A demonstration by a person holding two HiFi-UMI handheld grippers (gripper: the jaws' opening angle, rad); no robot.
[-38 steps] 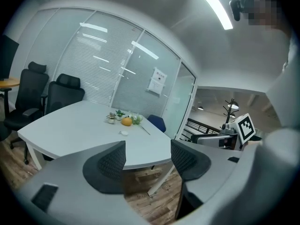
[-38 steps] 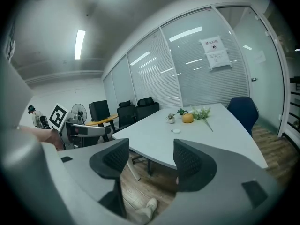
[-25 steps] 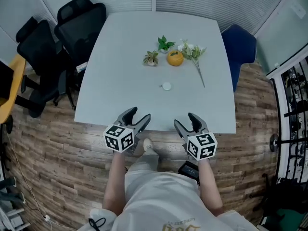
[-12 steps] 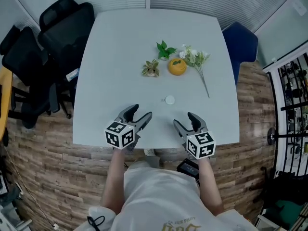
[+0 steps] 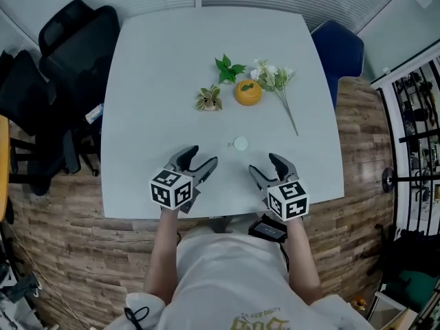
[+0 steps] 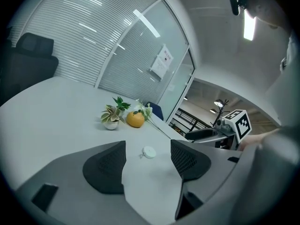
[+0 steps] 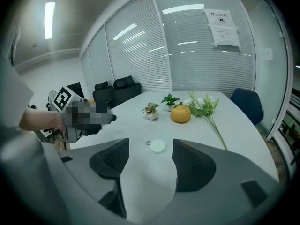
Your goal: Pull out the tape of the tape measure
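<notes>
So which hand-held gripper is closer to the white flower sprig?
Right. The right hand-held gripper is just short of the stem end of the white flower sprig; the left hand-held gripper is farther left, past the tape measure.

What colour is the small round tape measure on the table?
White, slightly greenish; the tape measure shows best in the right gripper view.

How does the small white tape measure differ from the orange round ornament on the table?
The tape measure is white; the ornament is orange with green on top. The tape measure is flat and small; the ornament is taller and bigger. The tape measure lies nearer the table's near edge than the ornament. Both are round.
</notes>
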